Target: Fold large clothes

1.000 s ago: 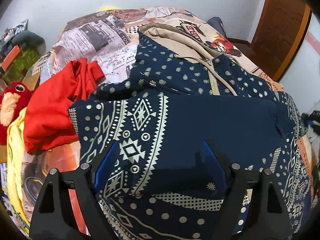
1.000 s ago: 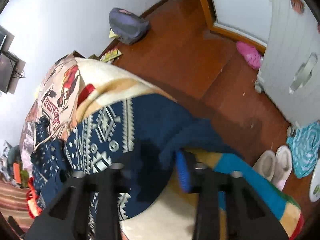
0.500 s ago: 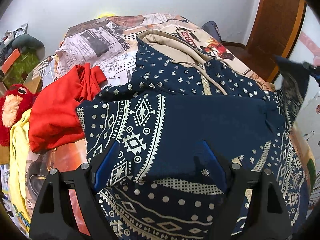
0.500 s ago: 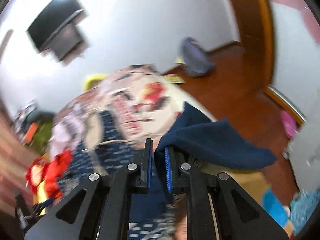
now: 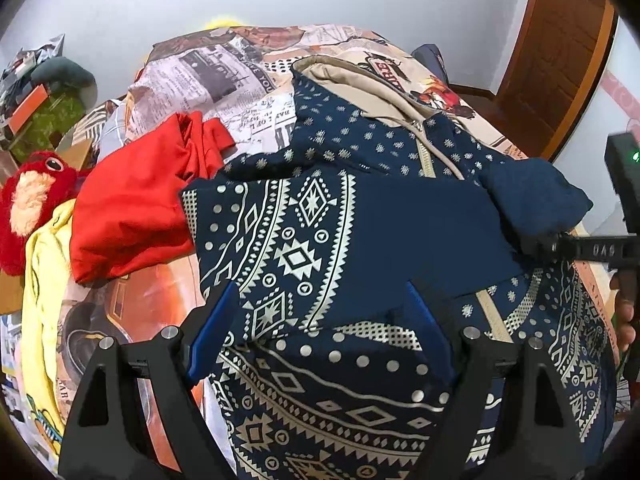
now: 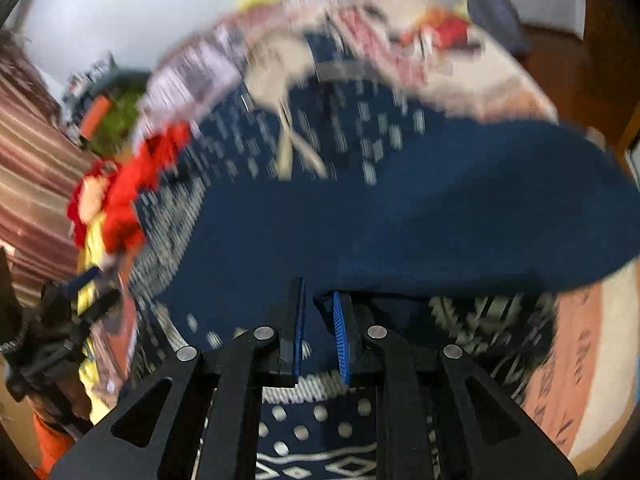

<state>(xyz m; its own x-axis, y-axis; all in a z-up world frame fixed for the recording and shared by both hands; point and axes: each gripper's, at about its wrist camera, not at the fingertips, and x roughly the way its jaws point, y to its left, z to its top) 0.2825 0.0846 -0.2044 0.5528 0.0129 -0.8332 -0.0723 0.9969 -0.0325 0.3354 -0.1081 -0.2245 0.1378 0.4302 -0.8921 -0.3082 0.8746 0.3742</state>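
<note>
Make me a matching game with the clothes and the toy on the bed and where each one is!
Things:
1. red shirt
2. yellow cloth
3. red plush toy
4. navy sleeve

Places:
A. pinched in the right tool
B. at the far left edge, beside the yellow cloth
C. just left of the patterned hoodie
D. between the toy and the red shirt

Pairs: 1-C, 2-D, 3-B, 4-A

1. The right wrist view is smeared with motion blur; the hoodie (image 6: 400, 208) pattern and the bedspread (image 6: 460, 64) print cannot be read.
2. The hoodie's lower hem runs off the left wrist view's bottom edge.
3. The hoodie and a red garment (image 5: 136, 204) hide much of the bedspread.
4. A hand (image 5: 624, 320) is cut off at the right edge.
</note>
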